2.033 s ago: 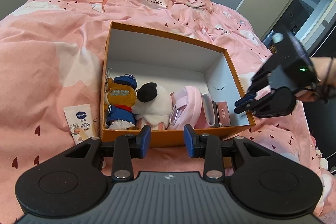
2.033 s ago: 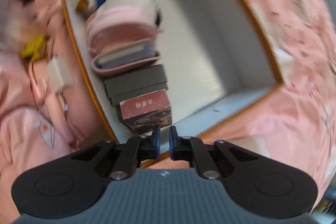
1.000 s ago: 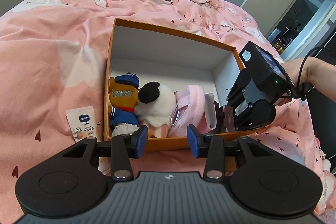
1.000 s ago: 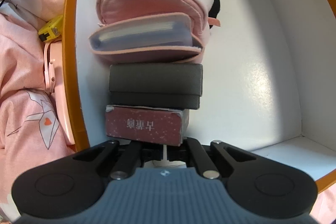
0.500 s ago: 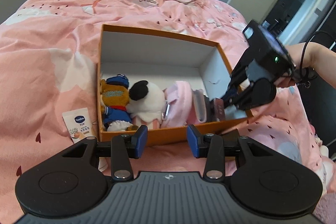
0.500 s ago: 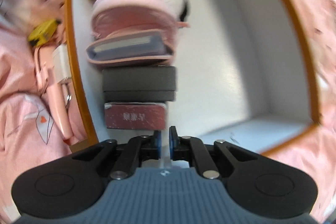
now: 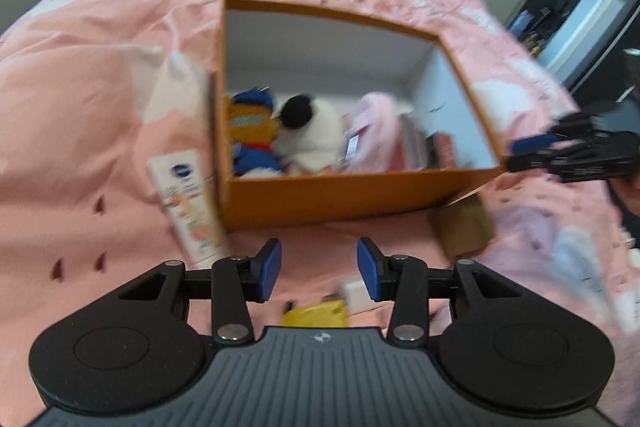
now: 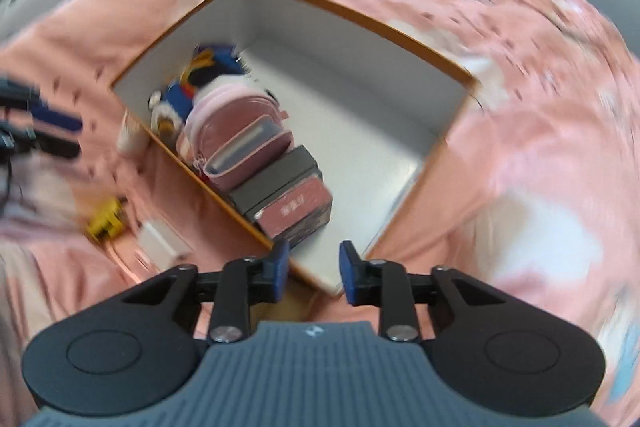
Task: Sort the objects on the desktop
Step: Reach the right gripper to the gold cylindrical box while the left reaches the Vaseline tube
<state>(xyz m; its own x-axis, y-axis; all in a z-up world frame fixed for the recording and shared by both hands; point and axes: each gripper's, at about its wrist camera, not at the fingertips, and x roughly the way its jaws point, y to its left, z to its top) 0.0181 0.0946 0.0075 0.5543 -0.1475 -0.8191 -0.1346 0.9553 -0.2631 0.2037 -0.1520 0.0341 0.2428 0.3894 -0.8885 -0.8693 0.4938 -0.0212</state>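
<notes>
The orange box [image 7: 344, 193] sits mid-bed [image 7: 100, 39], toys and small boxes lining its near wall. Left claw [image 7: 319, 269] gapes, empty — right claw [image 8: 313, 269] is opening, nothing between its jaws.

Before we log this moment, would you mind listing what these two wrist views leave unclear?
- Print on the white cream tube beside the orange cardboard box: left wrist view, motion blur.
- Characters on the dark red box: right wrist view, blurred.
- Yellow object on the pink bedspread: left wrist view, partly behind the left gripper.
- Right gripper: left wrist view, smeared; right wrist view shows its jaws opening, empty.
</notes>
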